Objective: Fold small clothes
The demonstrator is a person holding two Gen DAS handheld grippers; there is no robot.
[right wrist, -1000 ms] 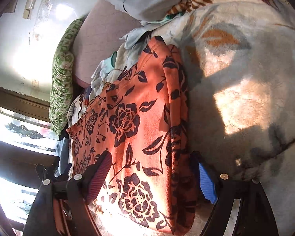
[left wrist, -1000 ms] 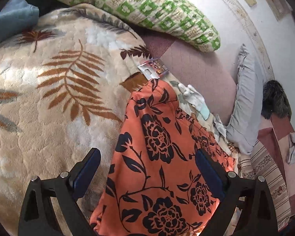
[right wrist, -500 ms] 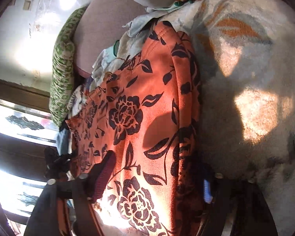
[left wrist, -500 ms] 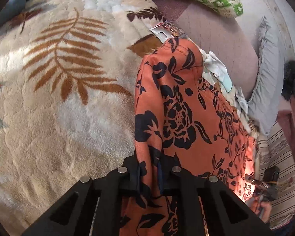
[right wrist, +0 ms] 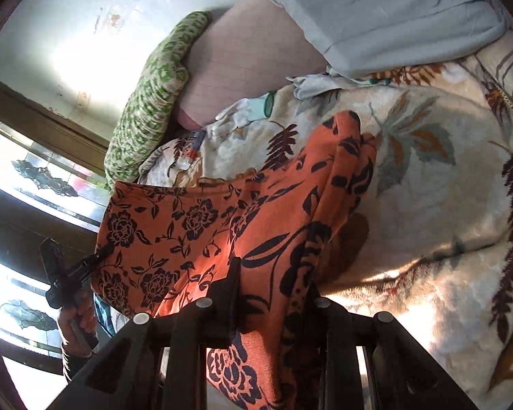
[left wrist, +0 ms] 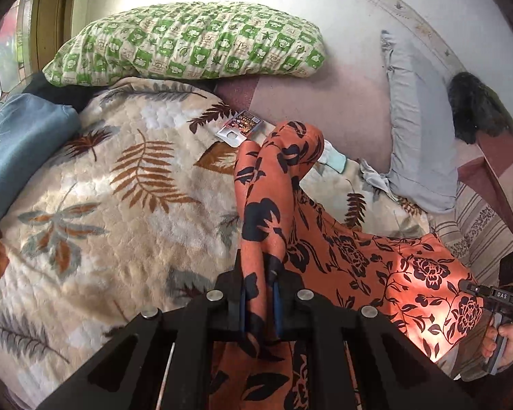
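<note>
The orange floral garment point(left wrist: 342, 249) hangs stretched between the two grippers above a fleece blanket point(left wrist: 102, 205) printed with brown and grey leaves, which covers the bed. In the left wrist view the left gripper point(left wrist: 259, 294) sits at the bottom centre of the frame, angled downward, its jaws pressed together on a gathered edge of the cloth; the fabric rises from between the blue pads as a narrow fold and runs toward the middle of the frame, where its far end rests on the blanket. At the lower right of the same view the right gripper point(left wrist: 492, 295) shows as a dark handle held in a hand point(left wrist: 499, 341), fingers wrapped around the grip, at the garment's other edge.

In the right wrist view the right gripper point(right wrist: 273, 287) fills the bottom centre, also tilted down, its jaws closing with a bunched band of the orange cloth between them. At the lower left of that frame the left gripper point(right wrist: 99, 256) meets the garment's corner, held by a hand point(right wrist: 77, 321) in a dark sleeve.

A green checked pillow point(left wrist: 188, 44) lies along the top of the left view, a grey pillow point(left wrist: 413, 143) at the right, and a small printed packet point(left wrist: 239, 128) just beside the garment's far tip.
</note>
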